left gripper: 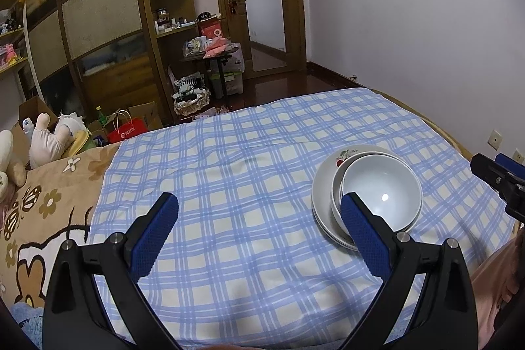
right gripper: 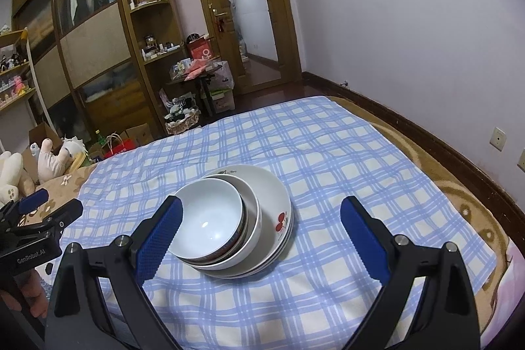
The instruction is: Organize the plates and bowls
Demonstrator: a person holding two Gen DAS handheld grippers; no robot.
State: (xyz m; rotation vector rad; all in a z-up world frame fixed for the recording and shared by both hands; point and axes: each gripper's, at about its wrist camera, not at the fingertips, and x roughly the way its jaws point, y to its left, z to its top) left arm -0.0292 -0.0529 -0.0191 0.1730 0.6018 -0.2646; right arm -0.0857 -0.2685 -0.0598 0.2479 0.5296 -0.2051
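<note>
With both tools empty and jaws spread wide, judged near done: bowls nested on plates mid-cloth, stack leaning toward near left. Left gripper hovering left of stack, right gripper near it. If straightening, nudge top bowl gently rightward; avoid tipping on soft bedding.

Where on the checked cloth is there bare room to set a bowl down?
Bare checked cloth lies beyond the plate stack toward the cloth's far edge, and left of it toward the floral blanket. The nested bowls crowd the stack itself. Both grippers, left gripper and right gripper, are open.
</note>
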